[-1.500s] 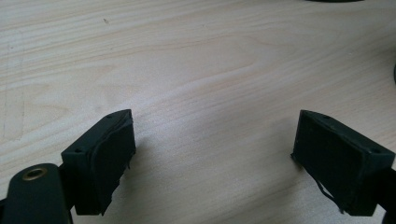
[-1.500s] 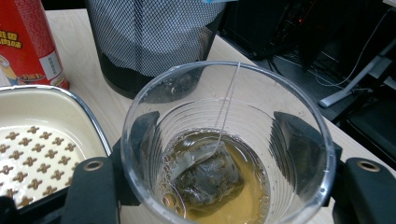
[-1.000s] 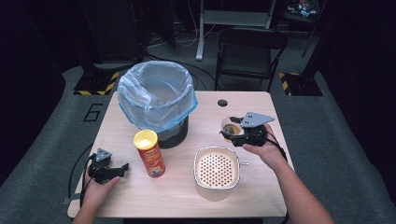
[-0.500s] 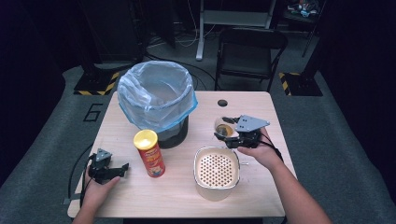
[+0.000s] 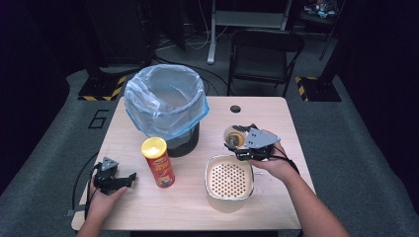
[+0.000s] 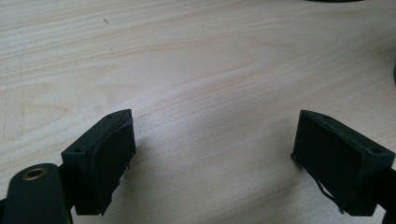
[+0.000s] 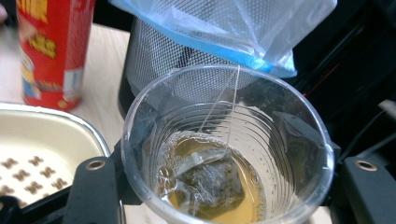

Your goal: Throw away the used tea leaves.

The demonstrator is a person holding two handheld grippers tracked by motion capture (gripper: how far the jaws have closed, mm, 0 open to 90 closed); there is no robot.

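clear plastic cup (image 7: 227, 154) clamped in right gripper (image 5: 237, 146); left gripper (image 6: 212, 158) gapes empty.

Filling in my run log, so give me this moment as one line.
right gripper: shut on plastic cup, tea bag inside | left gripper: open, over table | strainer bowl: beside cup

Clear plastic cup (image 7: 229, 144): ribbed wall, round open rim, upright with a slight tilt. Holds a shallow pool of amber tea. Seen from the high view (image 5: 234, 136) it sits right of the middle of the table, just beyond the far rim of the cream tray and right of the bin.

Tea bag (image 7: 210, 179): soaked, dark, lying at the bottom of the cup in the liquid; its thin white string runs up over the cup's far rim.
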